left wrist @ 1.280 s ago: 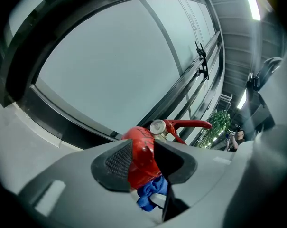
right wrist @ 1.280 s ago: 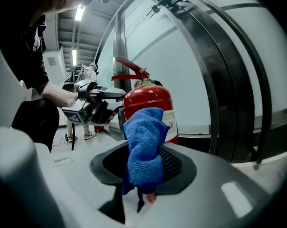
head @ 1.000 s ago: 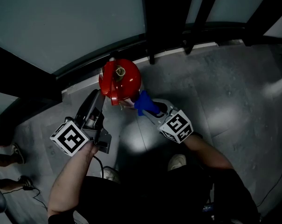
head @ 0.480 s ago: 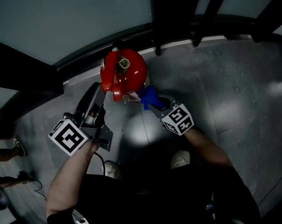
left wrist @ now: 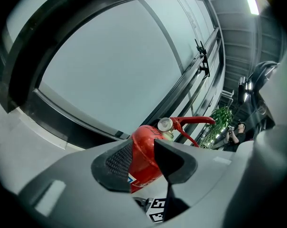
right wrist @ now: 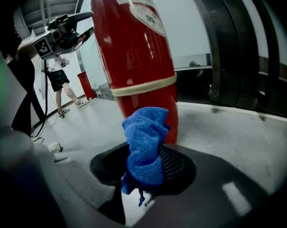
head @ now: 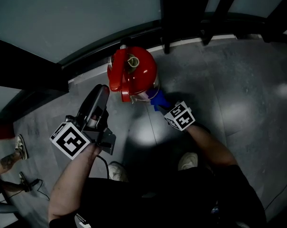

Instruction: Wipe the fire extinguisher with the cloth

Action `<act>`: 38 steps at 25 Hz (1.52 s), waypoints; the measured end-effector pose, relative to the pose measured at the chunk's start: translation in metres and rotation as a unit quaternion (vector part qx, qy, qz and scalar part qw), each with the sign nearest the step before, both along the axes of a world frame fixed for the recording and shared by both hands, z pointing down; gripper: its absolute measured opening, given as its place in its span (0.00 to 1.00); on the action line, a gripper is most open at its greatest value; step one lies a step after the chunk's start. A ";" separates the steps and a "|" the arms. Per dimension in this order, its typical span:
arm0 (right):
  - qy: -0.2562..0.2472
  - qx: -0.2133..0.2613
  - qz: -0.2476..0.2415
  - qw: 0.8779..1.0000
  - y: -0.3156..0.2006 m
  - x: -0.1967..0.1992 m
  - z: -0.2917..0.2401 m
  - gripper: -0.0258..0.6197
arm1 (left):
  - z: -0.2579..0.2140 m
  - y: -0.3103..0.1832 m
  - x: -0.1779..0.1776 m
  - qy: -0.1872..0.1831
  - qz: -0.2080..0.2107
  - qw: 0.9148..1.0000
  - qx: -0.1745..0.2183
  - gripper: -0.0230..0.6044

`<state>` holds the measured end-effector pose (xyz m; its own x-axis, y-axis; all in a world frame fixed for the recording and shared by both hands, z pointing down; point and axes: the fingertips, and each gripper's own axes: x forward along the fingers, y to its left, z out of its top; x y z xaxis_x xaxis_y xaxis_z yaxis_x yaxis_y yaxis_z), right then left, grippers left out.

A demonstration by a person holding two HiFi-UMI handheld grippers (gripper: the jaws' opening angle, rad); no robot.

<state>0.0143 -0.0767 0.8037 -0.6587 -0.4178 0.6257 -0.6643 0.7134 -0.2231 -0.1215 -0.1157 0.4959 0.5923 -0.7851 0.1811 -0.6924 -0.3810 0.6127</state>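
Blue cloth (right wrist: 145, 144) sat pinched in my right gripper (right wrist: 144, 169). The upright fire extinguisher (right wrist: 136, 56) stood straight ahead, its lower body probably just touching the cloth (contact was hard to read). My left gripper (left wrist: 144, 161) gaped empty, aimed at its shoulder.

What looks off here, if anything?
Nothing stands out. The fire extinguisher stands upright on the floor; the right hand-held gripper holds the blue cloth near its lower body; the left hand-held gripper is open.
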 end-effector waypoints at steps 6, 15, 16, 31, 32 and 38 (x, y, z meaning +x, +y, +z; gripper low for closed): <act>-0.013 -0.050 0.028 0.998 0.004 0.011 -0.005 0.26 | 0.002 -0.001 -0.003 0.012 0.003 1.000 0.002 0.27; -0.136 0.102 -0.100 0.980 0.039 0.022 -0.226 0.26 | -0.010 -0.010 -0.001 0.069 0.014 0.997 0.017 0.27; -0.142 0.132 -0.113 0.975 0.040 0.018 -0.257 0.26 | -0.013 -0.010 0.000 0.074 0.014 0.997 0.018 0.27; -0.175 0.163 -0.087 0.967 0.021 -0.041 -0.286 0.26 | -0.015 0.003 -0.006 0.035 0.029 0.999 0.018 0.27; -0.170 0.158 -0.084 0.969 0.021 -0.041 -0.279 0.26 | -0.014 0.003 -0.007 0.036 0.026 0.999 0.017 0.27; -0.135 0.125 -0.064 0.981 0.022 -0.047 -0.241 0.26 | -0.014 0.002 -0.005 0.038 0.028 0.999 0.016 0.27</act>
